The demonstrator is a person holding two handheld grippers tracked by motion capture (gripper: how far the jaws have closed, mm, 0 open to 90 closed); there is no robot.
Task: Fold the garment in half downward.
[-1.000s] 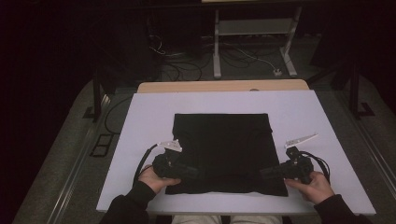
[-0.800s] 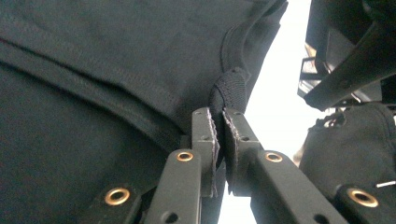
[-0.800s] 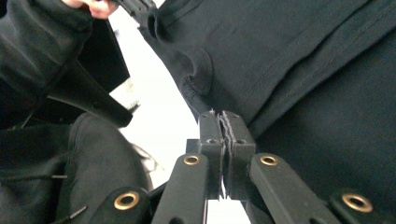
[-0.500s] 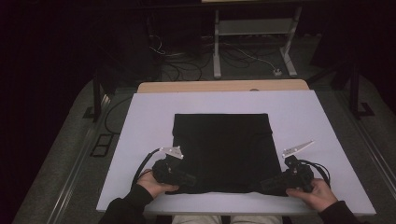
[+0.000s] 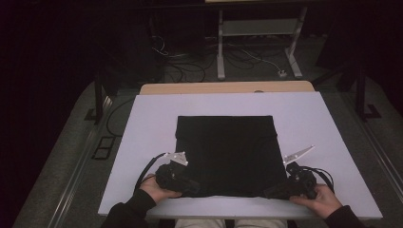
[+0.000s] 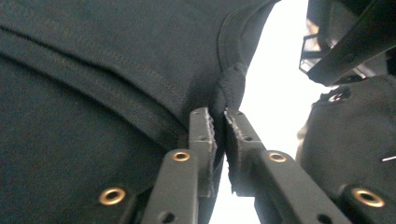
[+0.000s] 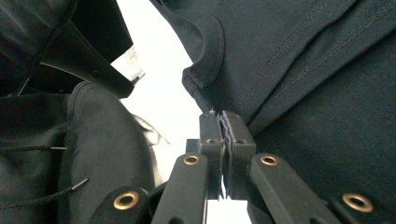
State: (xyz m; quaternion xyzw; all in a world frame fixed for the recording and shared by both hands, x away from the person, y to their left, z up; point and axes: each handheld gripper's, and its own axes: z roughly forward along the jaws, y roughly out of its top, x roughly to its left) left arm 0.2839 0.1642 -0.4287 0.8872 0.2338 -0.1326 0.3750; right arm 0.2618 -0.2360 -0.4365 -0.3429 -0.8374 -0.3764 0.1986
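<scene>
We have the black shirt (image 5: 225, 154) folded square on the worktop (image 5: 142, 142); left gripper (image 6: 218, 122) and right gripper (image 7: 221, 122) pinch its near corners, the left's jaws having just eased apart a little; another fold likely remains.

The folded garment (image 5: 226, 154) lies flat on the table (image 5: 142, 142), toward its near edge. The left gripper (image 5: 190, 186) sits at its near left corner, the right gripper (image 5: 273, 191) at its near right corner

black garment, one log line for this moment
black garment folded on white table | left hand-held gripper pinching near corner, jaws just easing | right hand-held gripper shut on other near corner
</scene>
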